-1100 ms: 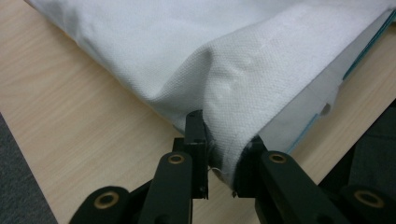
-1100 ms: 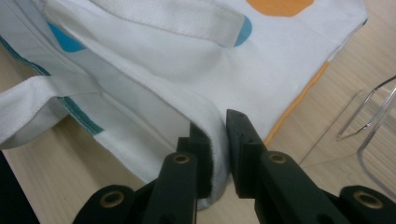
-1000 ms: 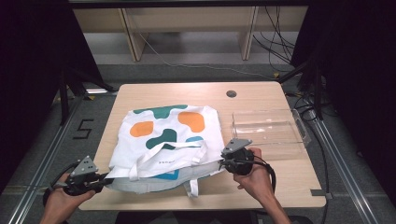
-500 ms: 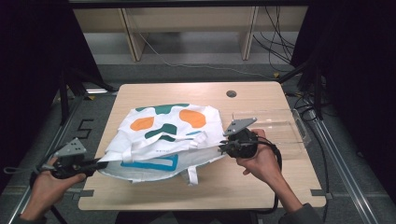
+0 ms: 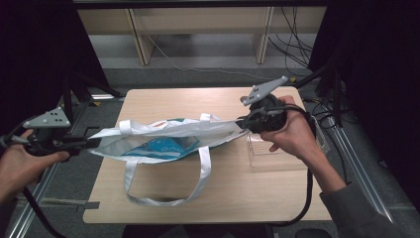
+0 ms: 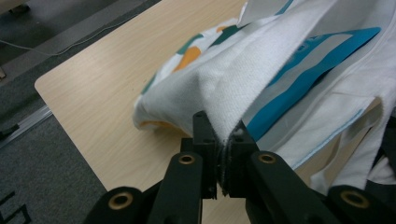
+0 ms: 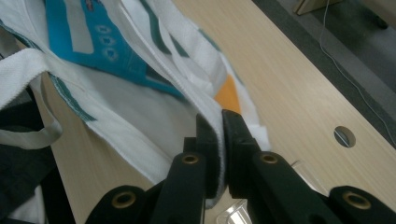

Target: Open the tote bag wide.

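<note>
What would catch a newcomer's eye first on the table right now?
The white tote bag with blue, green and orange print, stretched out above the middle of the wooden table, its long handles drooping toward the near edge. The left gripper pinches its left edge and the right gripper its right edge, both shut on the fabric. A clear plastic tray lies on the table under the right hand.

Even overhead light brightens the wooden table [image 5: 277, 198]; surroundings from nine to three o'clock sink into darkness. Gripper views stay soft, slightly blurred.
</note>
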Demonstrator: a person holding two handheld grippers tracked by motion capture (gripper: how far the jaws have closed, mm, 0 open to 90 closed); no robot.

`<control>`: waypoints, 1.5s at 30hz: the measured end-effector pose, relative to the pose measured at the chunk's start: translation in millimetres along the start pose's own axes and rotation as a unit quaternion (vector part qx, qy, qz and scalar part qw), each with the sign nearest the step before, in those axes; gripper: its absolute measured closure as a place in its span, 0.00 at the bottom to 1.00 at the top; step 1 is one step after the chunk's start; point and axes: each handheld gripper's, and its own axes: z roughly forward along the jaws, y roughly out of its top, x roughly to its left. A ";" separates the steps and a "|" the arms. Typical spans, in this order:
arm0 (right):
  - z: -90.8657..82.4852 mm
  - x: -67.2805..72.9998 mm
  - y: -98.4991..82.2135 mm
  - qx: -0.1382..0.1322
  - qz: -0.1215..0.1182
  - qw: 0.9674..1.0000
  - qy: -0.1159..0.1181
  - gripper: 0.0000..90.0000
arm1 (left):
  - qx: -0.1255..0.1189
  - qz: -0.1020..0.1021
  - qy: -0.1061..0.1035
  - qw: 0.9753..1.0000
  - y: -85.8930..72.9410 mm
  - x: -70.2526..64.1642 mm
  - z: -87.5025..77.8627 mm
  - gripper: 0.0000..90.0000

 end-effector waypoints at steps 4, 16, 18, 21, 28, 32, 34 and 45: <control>-16.8 -9.2 12.0 -0.003 0.000 1.000 -0.001 0.96 | 0.012 0.009 -0.002 1.000 18.4 -1.7 -12.9 0.96; -36.1 -20.2 24.5 0.009 0.007 1.000 0.001 0.97 | 0.007 0.009 -0.014 1.000 41.0 3.0 -20.8 0.96; -34.5 -21.8 22.1 0.007 0.014 1.000 0.003 0.97 | -0.005 0.005 -0.022 1.000 38.0 12.1 -13.0 0.96; -26.6 -20.7 18.6 0.016 0.006 1.000 0.003 0.97 | 0.004 -0.002 -0.025 1.000 34.3 14.1 -4.0 0.95; -9.4 -22.3 9.9 0.025 0.007 1.000 -0.001 0.97 | 0.007 -0.006 -0.018 1.000 27.4 21.8 13.5 0.95; 5.6 -22.1 0.7 0.039 0.005 0.999 -0.007 0.97 | 0.015 -0.011 -0.021 1.000 19.4 21.9 27.0 0.95; 12.4 -22.7 -2.9 0.049 0.015 0.999 0.000 0.97 | 0.023 -0.009 -0.012 1.000 15.5 21.1 35.6 0.95; 46.7 -20.5 -31.3 0.078 0.035 0.996 0.004 0.97 | 0.053 -0.031 -0.024 0.998 -8.6 23.5 76.6 0.95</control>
